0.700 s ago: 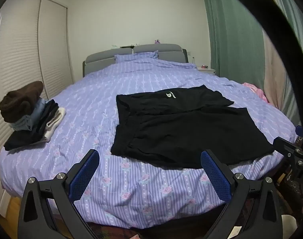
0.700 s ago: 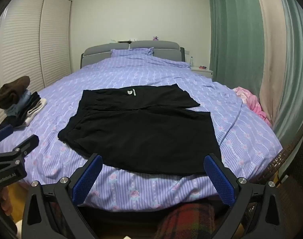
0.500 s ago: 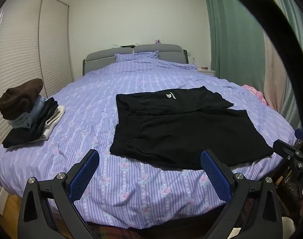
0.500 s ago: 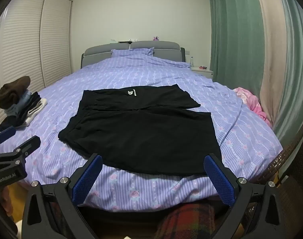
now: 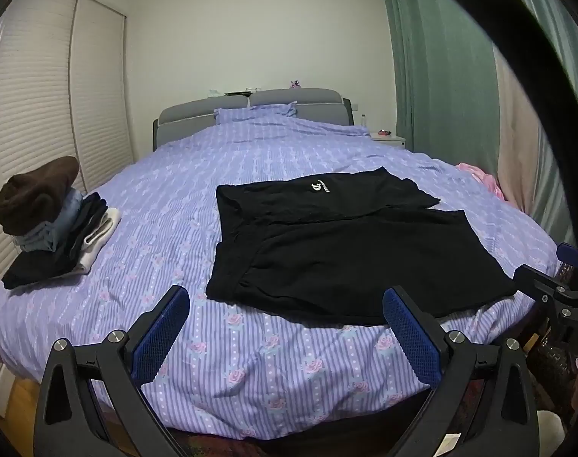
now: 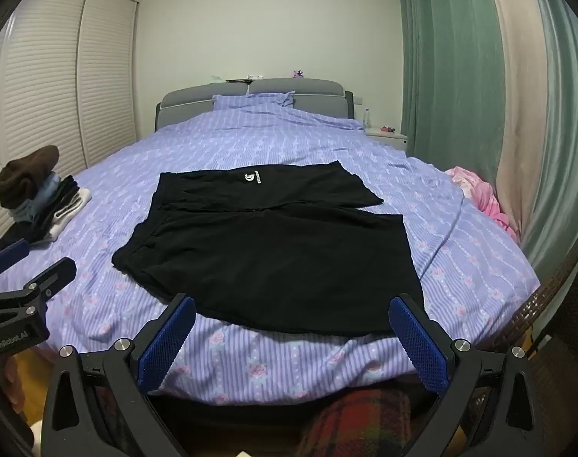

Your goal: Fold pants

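The near edge of the black pants (image 6: 273, 262) was hidden behind the wide-open right gripper (image 6: 292, 337), and nothing was held by the wide-open left gripper (image 5: 289, 329).

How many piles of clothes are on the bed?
2: the black pants spread near the foot, and a folded stack at the left edge. Pink fabric lies off right.
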{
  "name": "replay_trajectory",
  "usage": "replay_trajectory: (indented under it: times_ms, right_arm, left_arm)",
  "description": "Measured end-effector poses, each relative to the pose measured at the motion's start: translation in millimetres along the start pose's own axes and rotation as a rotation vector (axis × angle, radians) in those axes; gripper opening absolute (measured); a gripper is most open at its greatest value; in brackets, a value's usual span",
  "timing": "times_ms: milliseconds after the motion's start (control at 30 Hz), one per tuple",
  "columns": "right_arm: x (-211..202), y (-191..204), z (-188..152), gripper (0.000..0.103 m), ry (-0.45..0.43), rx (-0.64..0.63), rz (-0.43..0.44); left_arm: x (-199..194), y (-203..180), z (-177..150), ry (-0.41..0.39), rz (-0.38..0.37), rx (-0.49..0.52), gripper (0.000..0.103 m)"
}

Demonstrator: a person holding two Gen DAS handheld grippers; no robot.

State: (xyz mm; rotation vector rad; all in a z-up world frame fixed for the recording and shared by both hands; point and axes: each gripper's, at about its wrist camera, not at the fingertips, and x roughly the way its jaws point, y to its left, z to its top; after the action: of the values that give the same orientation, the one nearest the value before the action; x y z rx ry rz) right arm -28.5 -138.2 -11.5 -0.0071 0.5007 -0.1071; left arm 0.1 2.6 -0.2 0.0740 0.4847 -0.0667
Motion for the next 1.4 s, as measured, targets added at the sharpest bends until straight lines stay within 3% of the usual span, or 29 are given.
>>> replay_trajectory:
  times_ms: [1400]
  right_arm:
    - [0.7, 2.4, -0.2, 0.103, -0.001, -0.001, 0.002]
  left_arm:
    - [1.3, 4.2, -2.1, -0.001, 0.005, -0.011, 0.103]
